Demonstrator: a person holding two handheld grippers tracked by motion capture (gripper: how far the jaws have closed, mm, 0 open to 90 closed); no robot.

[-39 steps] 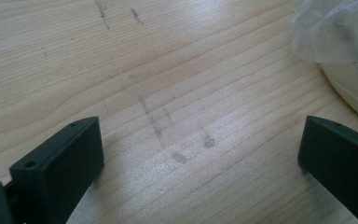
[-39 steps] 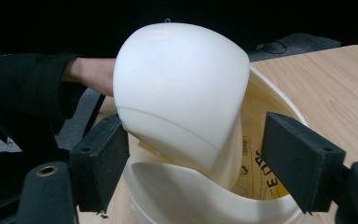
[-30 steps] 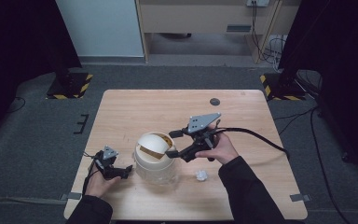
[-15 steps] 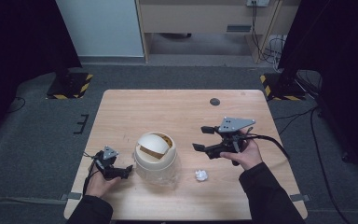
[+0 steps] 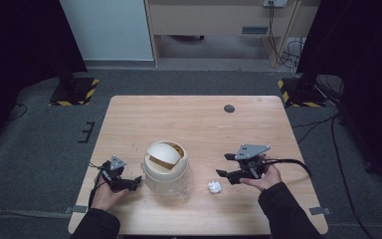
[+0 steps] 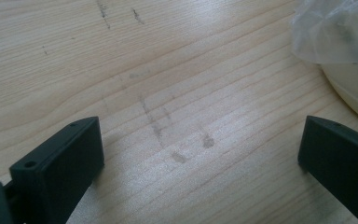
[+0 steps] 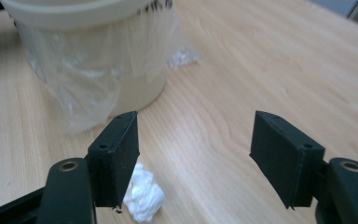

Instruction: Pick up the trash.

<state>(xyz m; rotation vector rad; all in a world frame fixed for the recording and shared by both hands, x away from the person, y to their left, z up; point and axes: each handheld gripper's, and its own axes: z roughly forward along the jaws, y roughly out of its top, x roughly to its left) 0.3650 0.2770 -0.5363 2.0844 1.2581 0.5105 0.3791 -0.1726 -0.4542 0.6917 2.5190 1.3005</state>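
since before, right claw moved to lower right of centre, closing yet empty; paper wad not grasped, bin waits; left claw open.

A: What do the tools look like?
B: Both are black. The right gripper carries a grey three-cornered plate on top and trails a thick black cable off to the right. The left gripper has a smaller grey plate and a thin cable.
A: And up close?
B: Flat, matte, rectangular jaws with small round screw holes; brass-coloured holes sit at the right one's pivots.
A: Clothing?
B: Dark long sleeves.
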